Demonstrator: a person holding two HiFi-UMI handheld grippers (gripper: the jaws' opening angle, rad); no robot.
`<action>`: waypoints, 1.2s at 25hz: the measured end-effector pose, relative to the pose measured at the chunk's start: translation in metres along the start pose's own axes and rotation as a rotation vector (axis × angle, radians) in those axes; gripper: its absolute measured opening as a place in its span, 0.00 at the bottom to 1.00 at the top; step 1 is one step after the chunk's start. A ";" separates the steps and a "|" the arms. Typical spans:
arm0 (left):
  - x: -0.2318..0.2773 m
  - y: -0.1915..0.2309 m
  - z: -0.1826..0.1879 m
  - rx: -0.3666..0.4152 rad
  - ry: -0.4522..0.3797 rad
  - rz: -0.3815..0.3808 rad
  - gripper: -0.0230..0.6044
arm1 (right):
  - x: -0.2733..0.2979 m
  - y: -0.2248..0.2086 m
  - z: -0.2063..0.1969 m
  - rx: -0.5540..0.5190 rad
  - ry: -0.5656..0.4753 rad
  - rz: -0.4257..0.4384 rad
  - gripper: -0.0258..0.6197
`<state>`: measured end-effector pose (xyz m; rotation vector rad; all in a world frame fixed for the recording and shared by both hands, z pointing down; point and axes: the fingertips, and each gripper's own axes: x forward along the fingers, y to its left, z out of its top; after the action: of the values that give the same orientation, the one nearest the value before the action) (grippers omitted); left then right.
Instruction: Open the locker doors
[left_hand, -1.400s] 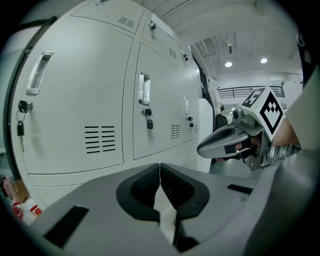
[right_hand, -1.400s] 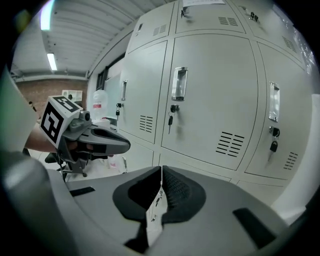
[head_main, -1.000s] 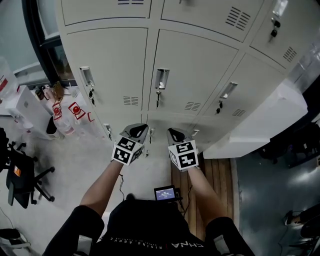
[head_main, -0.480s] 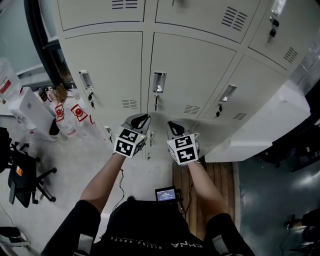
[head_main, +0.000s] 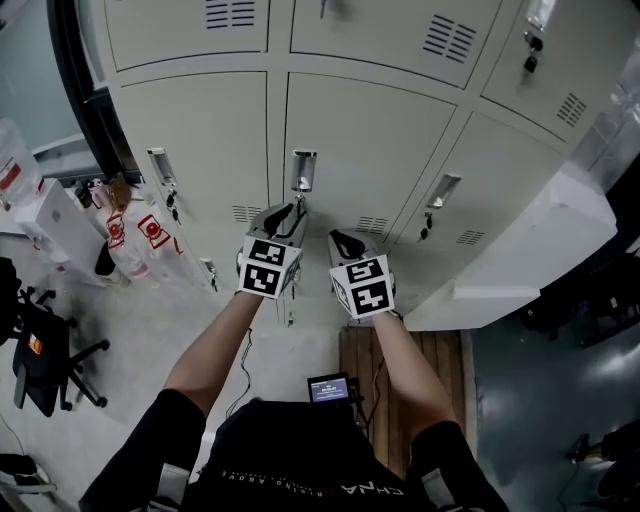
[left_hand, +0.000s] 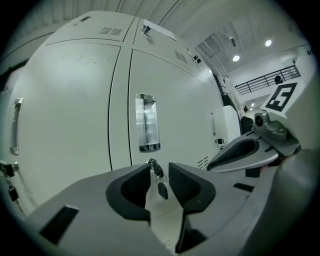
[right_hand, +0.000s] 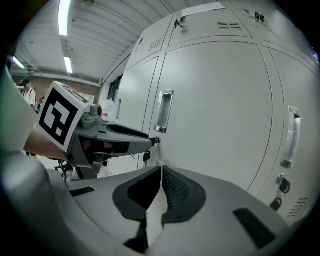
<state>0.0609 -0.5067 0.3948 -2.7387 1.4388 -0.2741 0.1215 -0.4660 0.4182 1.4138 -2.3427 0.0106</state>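
While every door in sight sits flush and closed, the bank of pale lockers (head_main: 370, 130) fills the top of the head view as one flat wall, cut by narrow dark seams. Below it the light floor (head_main: 150, 320) lies open on the left. On the right a strip of wooden boards (head_main: 440, 350) runs up to the locker base. A large white block (head_main: 520, 250) juts out on the right, close beside the right arm and narrowing that side. A black office chair (head_main: 45, 350) stands well off to the left, and clear bottles (head_main: 130, 240) cluster against the locker's left corner.

The middle door (head_main: 360, 150) faces both arms, with its chrome recessed handle (head_main: 303, 170) near its left edge. The left gripper (head_main: 293, 213) reaches up just under that handle. Its jaws have just been opening and stand apart. In the left gripper view the hanging keys (left_hand: 162, 189) show in the gap between its pads, which do not press on them. The right gripper (head_main: 341, 241) hovers just beside it, short of the door, its jaws pressed together on nothing.
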 end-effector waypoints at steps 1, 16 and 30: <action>0.003 0.001 0.001 0.004 0.004 0.017 0.22 | 0.000 -0.001 0.001 -0.002 -0.003 0.002 0.09; 0.013 -0.003 -0.004 0.323 0.112 0.072 0.12 | -0.002 -0.006 -0.002 0.030 0.000 0.031 0.09; 0.011 -0.011 -0.009 1.146 0.278 0.029 0.11 | -0.002 -0.004 0.005 0.098 -0.008 0.052 0.09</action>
<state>0.0749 -0.5090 0.4065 -1.7585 0.8764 -1.0948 0.1238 -0.4671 0.4126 1.3996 -2.4145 0.1373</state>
